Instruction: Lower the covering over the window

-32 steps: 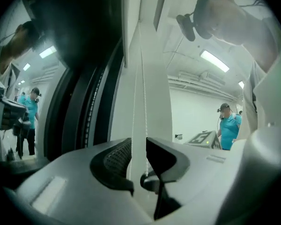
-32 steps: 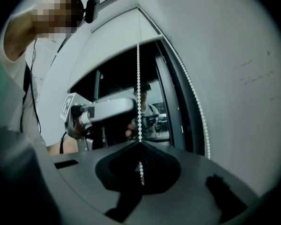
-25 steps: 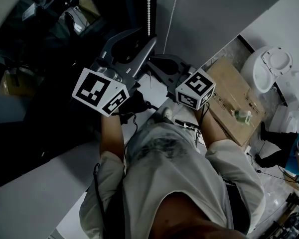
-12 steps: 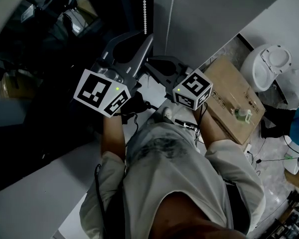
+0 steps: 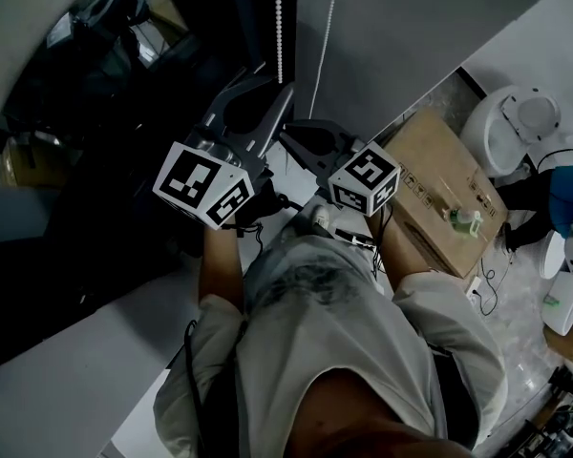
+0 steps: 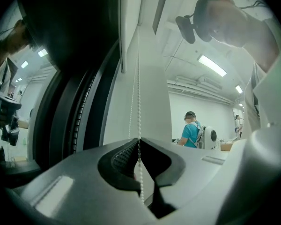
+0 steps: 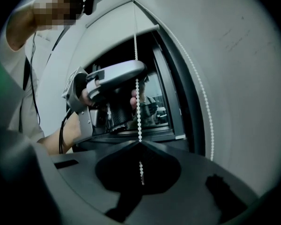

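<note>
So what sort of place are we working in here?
Probably an indoor lab or workshop beside a window: strip lights overhead, a roller blind with its bead chain, and a cardboard box on the floor.

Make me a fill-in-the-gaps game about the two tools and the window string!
1. The left tool and the right tool are both shut on the bead ___.
2. Its beads are ___ in colour.
3. The brown box is made of ___.

Missing words: chain, white, cardboard.

The left tool's jaws have just been closing, with the chain between them.
</note>
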The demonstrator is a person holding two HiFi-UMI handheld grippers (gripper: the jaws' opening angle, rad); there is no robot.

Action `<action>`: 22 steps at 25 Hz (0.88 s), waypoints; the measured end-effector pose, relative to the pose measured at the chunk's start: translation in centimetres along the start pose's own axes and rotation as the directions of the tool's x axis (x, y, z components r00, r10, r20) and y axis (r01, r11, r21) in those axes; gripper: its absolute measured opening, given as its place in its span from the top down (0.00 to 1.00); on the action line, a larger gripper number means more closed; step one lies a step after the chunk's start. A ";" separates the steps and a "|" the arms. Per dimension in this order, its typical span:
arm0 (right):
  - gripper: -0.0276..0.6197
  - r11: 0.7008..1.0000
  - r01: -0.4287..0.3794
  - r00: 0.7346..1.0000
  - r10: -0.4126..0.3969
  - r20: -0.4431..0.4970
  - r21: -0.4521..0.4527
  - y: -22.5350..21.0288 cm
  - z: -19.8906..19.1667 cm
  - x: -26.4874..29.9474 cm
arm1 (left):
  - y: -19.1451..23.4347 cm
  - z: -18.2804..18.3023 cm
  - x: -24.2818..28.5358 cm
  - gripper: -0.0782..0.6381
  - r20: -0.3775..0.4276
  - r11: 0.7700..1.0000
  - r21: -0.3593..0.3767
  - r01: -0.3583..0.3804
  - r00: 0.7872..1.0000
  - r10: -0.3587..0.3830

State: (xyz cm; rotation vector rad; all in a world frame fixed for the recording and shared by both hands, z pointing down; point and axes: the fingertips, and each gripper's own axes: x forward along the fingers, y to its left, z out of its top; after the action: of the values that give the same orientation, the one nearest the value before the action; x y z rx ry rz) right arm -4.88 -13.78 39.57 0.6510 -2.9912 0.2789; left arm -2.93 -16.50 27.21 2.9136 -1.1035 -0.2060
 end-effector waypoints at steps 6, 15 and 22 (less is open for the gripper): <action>0.93 1.000 0.004 1.000 -0.004 -0.019 0.016 0.1 -1.3 -0.1 | -0.2 -1.3 -0.1 0.87 -0.019 1.000 -0.010 0.001 1.000 -0.001; 0.93 0.998 0.016 0.997 -0.011 -0.082 0.057 0.0 -5.0 -0.3 | -0.5 -5.1 -0.4 0.87 -0.085 0.998 -0.054 -0.007 0.996 0.002; 0.93 0.997 0.027 0.993 -0.017 -0.121 0.078 -0.1 -7.0 -0.8 | -0.9 -7.1 -0.7 0.87 -0.113 0.996 -0.087 -0.008 0.994 -0.002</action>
State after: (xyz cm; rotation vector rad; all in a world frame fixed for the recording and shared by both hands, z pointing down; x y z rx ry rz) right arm -3.93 -12.22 46.34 0.6495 -2.8693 0.4213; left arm -1.92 -15.59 34.26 2.8078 -1.0544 -0.0853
